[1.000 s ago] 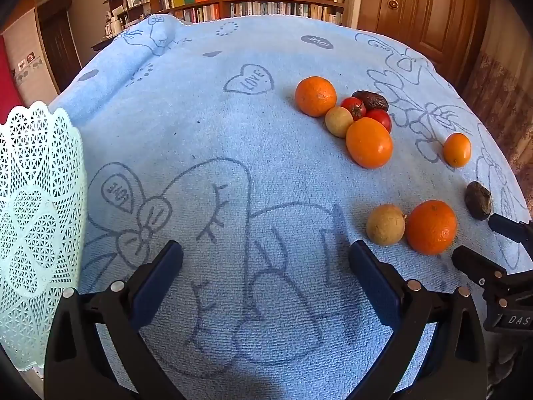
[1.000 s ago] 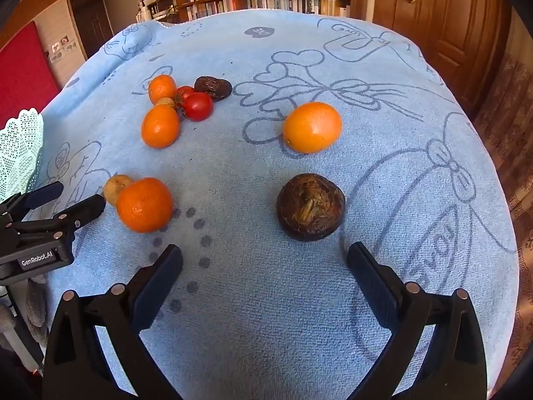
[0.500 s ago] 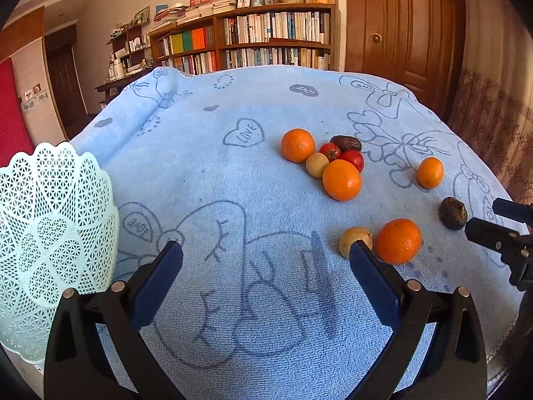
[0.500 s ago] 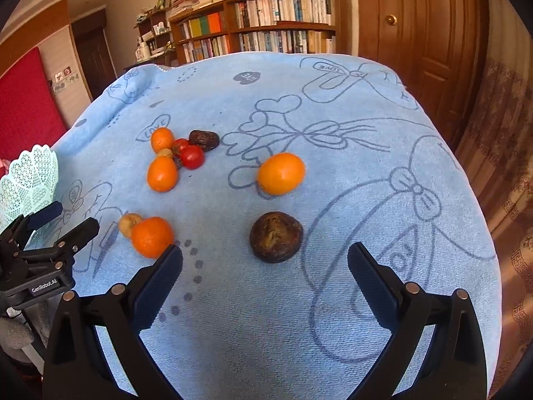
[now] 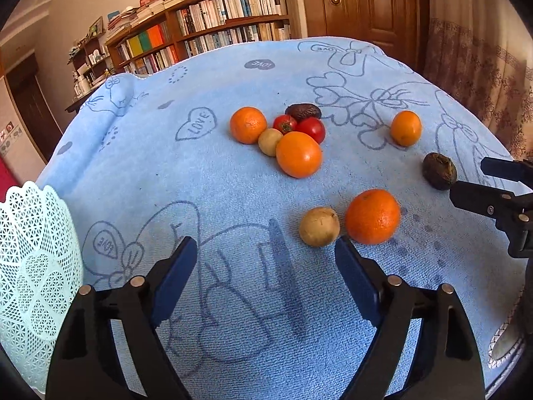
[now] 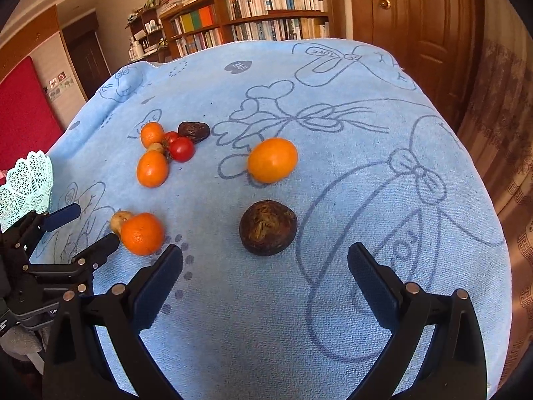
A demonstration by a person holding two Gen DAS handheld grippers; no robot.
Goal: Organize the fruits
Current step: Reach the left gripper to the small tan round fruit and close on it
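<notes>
Above blue cloth [image 5: 233, 200] | left gripper [image 5: 266, 263] wide | right gripper [image 6: 266, 266] wide, empty

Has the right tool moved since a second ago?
Yes. The right tool has backed away from the dark fruit, which looks smaller and farther now.

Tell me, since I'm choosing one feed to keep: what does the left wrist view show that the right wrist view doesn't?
Only the left wrist view shows the left gripper head-on, open and empty. Only the right wrist view shows the right gripper head-on, also open, behind the dark round fruit. Both share the white lattice basket, the blue towel, the fruit cluster and the bookshelf.
</notes>
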